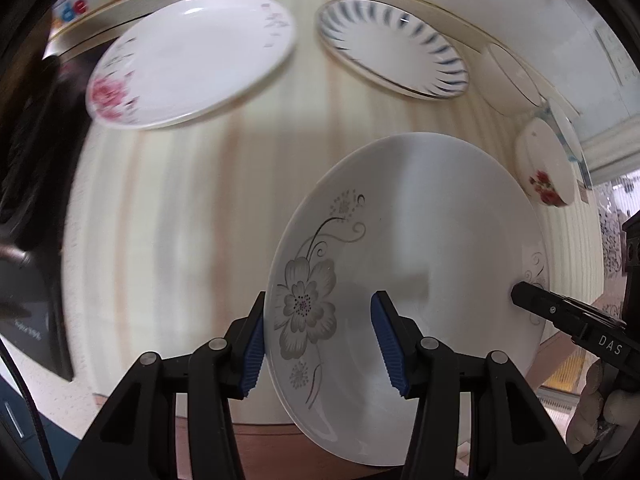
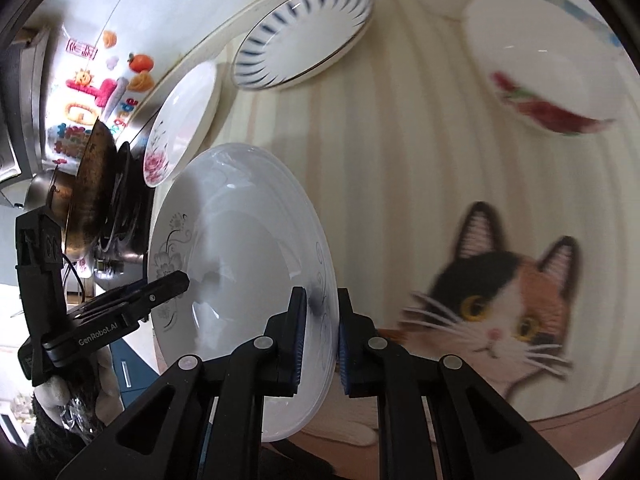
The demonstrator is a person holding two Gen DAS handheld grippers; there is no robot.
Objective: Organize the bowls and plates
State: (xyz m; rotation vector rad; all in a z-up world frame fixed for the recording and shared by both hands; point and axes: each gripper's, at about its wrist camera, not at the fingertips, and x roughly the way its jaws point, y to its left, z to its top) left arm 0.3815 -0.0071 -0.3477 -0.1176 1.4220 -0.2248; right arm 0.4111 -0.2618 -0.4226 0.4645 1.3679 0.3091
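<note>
I have the grey-flowered plate lifted off the table and tilted, held between my two grippers at opposite edges; it is glazed ceramic, so I judge it stiff, fairly heavy for a rim pinch, slick under the pads and quick to chip if it slides out; the rim is the only sensible hold, and two grips across from each other should keep it from swinging. On the left, my left gripper has its jaws at a middling width, straddling the plate's near rim; the outer blue pad sits against the edge, the inner one seems to stand off the face, so I cannot tell whether it truly bites. The plate itself is white and shallow, with a grey blossom, curling stems and small dotted sprays on one side, and a fainter scroll on the far rim. On the right, my right gripper has its jaws drawn narrow onto that scrolled rim, gripping it. Beyond, on the table, lie a pink-flowered plate, a blue-striped plate and a red-flowered bowl.
</note>
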